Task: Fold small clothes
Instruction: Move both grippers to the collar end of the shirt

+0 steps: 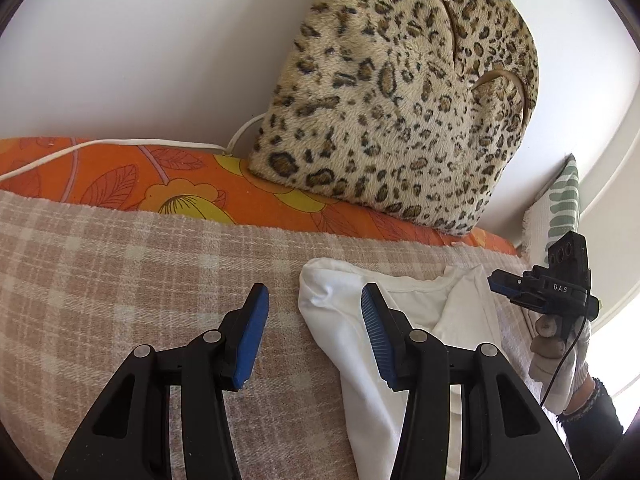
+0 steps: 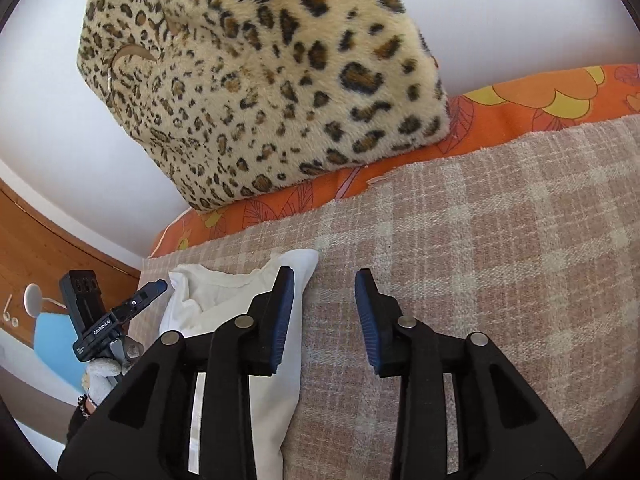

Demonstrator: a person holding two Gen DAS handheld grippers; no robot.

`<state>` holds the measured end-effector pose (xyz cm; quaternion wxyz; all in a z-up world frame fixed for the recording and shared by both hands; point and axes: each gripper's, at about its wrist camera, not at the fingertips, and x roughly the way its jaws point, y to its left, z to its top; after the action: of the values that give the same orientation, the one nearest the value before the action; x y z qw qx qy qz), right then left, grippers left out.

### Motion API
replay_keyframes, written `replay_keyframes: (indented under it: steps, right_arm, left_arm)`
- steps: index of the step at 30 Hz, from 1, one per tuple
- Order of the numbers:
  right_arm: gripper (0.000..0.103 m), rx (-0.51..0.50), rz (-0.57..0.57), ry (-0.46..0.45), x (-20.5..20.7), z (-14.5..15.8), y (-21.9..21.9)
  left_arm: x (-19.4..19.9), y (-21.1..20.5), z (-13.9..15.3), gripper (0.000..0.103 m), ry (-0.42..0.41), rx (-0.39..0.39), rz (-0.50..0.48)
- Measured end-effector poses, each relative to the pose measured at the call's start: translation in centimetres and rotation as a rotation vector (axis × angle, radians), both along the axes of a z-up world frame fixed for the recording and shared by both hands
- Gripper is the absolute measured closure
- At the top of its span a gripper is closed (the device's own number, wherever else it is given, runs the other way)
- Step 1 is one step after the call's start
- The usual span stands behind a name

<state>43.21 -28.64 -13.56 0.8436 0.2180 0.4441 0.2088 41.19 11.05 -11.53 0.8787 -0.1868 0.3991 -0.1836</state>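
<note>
Left gripper (image 1: pixel 314 328) held above plaid blanket (image 1: pixel 120 280), jaws apart, nothing between pads; one finger over left fold of white garment (image 1: pixel 340 320). Garment laid near back edge of blanket, partly folded, neckline visible, sides turned in. Right gripper (image 2: pixel 324 320) held at garment's right edge, jaws apart, empty, blanket seen between pads. Leopard cushion (image 1: pixel 400 100) propped behind on orange sheet (image 1: pixel 160 176). Step judged: between folds, sides done. Next move: an edge to be pinched by both grippers and carried over.
</note>
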Motion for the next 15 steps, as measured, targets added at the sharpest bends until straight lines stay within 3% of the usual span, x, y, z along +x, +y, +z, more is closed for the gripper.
replay_keyframes:
  steps: [4,8,11,15]
  right_arm:
    - [0.069,0.051,0.013,0.027,-0.2,-0.8,-0.7]
    - [0.069,0.052,0.036,0.040,0.4,-1.4,0.4]
    - [0.069,0.031,0.059,0.037,0.8,-1.4,1.4]
    - [0.069,0.001,0.069,0.033,1.3,-1.2,2.2]
  left_arm:
    - [0.8,-0.6,-0.4,0.056,0.031,-0.022,-0.030]
    - [1.9,-2.1,-1.0,0.060,0.049,0.036,-0.063]
    - [2.7,-2.9,-0.9,0.086,0.041,0.079,-0.080]
    - [3.4,-3.2,-0.3,0.092,0.020,0.080,-0.097]
